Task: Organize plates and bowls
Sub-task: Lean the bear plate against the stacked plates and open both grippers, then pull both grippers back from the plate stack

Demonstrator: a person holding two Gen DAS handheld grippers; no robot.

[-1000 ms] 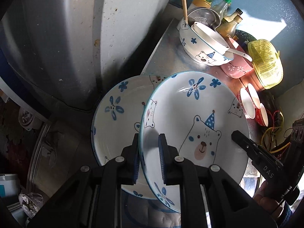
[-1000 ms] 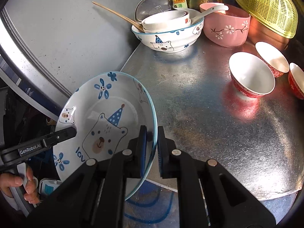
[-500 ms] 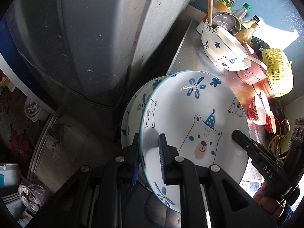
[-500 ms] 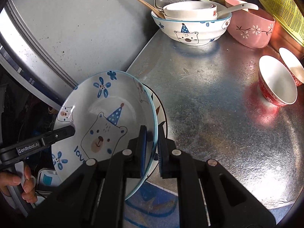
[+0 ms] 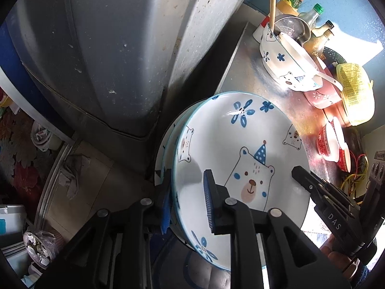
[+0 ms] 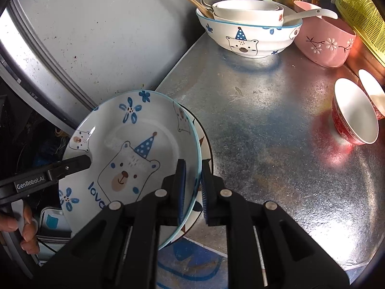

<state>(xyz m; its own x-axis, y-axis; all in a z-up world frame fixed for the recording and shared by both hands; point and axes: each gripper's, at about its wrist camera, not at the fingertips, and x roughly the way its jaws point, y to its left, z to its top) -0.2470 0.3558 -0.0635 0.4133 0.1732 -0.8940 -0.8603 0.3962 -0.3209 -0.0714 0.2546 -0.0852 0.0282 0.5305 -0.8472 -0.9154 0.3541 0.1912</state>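
The left gripper (image 5: 187,192) straddles the near rim of the bear plate (image 5: 240,144), and its jaws are opening: one pad lies against the outer edge, the other stands off the plate's face. The right gripper (image 6: 193,187) pinches the same plate (image 6: 134,149) at the opposite rim, pads pressed on either side of the edge. The plate sits tilted at the corner of the metal counter (image 6: 276,132), stacked on a second plate (image 6: 204,144) whose rim peeks out beneath it. A hand (image 6: 21,224) grips the left tool's handle. Farther back on the counter stands a bear bowl (image 6: 247,36) holding smaller white bowls and a spoon, a pink bowl (image 6: 324,45) just beside it, and red bowls (image 6: 353,118) off to the right. A yellow basket (image 6: 363,16) sits behind.
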